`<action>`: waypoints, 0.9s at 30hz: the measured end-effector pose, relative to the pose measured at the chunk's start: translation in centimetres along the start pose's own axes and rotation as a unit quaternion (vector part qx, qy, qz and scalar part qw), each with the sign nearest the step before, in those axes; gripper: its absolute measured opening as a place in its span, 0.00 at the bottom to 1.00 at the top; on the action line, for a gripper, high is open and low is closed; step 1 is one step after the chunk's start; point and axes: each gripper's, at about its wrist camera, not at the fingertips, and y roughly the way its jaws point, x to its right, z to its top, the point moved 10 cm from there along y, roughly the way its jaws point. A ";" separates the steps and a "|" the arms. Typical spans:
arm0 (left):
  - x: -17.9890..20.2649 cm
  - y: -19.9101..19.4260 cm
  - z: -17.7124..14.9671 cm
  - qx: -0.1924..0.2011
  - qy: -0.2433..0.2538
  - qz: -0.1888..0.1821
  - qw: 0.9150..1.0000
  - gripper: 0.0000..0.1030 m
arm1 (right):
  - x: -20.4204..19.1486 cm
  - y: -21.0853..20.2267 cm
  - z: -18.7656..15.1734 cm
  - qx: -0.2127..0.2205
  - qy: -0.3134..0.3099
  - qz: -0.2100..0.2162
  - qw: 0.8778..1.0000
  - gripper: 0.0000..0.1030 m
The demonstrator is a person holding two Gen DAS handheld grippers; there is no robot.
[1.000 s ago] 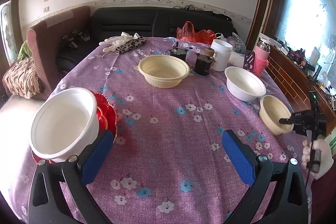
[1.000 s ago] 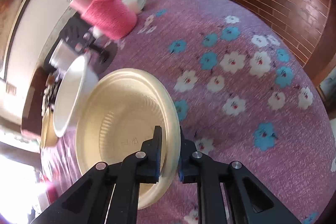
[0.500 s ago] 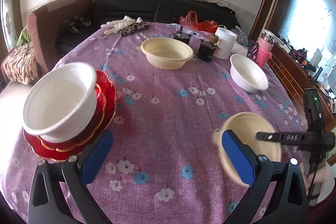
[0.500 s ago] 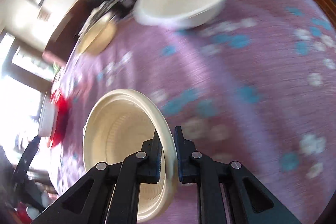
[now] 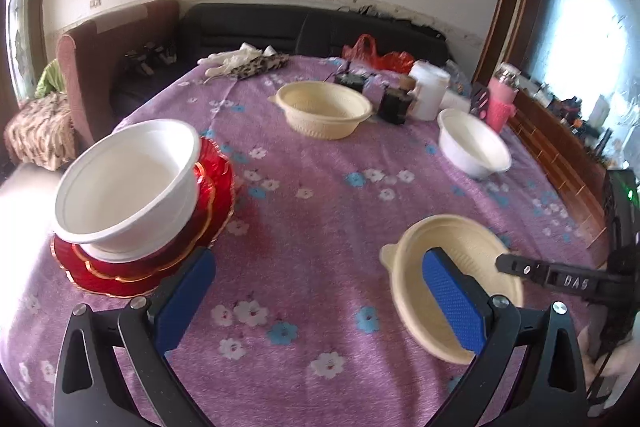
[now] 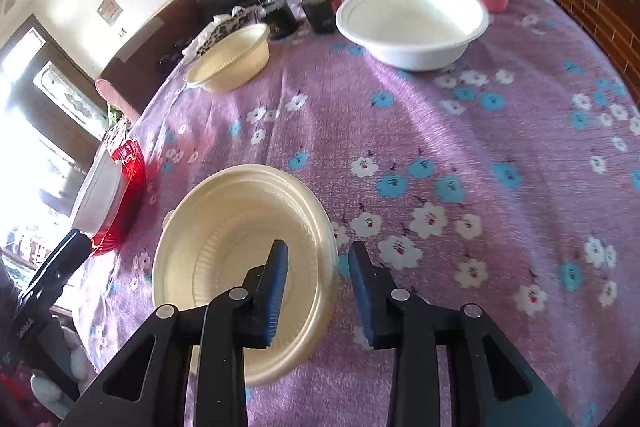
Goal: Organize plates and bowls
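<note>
Our right tool (image 6: 318,283) sits parted around the cream bowl (image 6: 244,259) rim, gripping nothing, bowl on the desk (image 6: 460,147). Left tool (image 5: 320,291) wide open, empty. Pulling back carelessly could snag and flip it

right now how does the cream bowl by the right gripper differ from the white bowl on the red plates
The cream bowl is ribbed inside, with a small rim tab; the white bowl is smooth and plain. The cream bowl is alone over the purple cloth, its rim between the open right gripper jaws; the white bowl tilts on stacked red plates, ungripped. Both are round, empty and open side up.
</note>
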 end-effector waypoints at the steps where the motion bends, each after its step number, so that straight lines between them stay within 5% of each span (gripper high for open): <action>1: 0.2 0.0 0.0 -0.002 -0.001 -0.006 1.000 1.00 | 0.0 -0.3 -0.2 0.006 -0.002 -0.002 1.000 0.37; 6: 0.9 1.2 -1.4 -0.051 -0.003 -0.022 0.998 1.00 | -0.5 -0.9 -0.8 0.032 -0.005 -0.012 0.999 0.48; 13: -0.5 0.8 -1.8 -0.017 -0.017 0.027 0.999 1.00 | -0.5 -0.9 -1.1 0.063 0.022 -0.005 0.998 0.49; 15: -0.6 0.3 -1.4 -0.003 -0.009 0.037 0.999 1.00 | -0.6 -0.8 -0.9 0.074 0.012 -0.019 0.997 0.58; 17: -0.7 0.1 -1.3 -0.001 -0.011 0.031 0.999 1.00 | -0.7 -0.6 -0.7 0.083 0.001 -0.033 0.996 0.68; 23: -1.2 1.4 -2.2 -0.018 -0.016 0.025 0.999 1.00 | 0.5 -1.3 -0.1 0.148 0.040 0.009 0.988 0.69; 27: -1.8 1.9 -2.9 -0.015 -0.031 0.019 0.999 1.00 | 1.5 -1.1 -0.2 0.149 0.062 0.016 0.987 0.69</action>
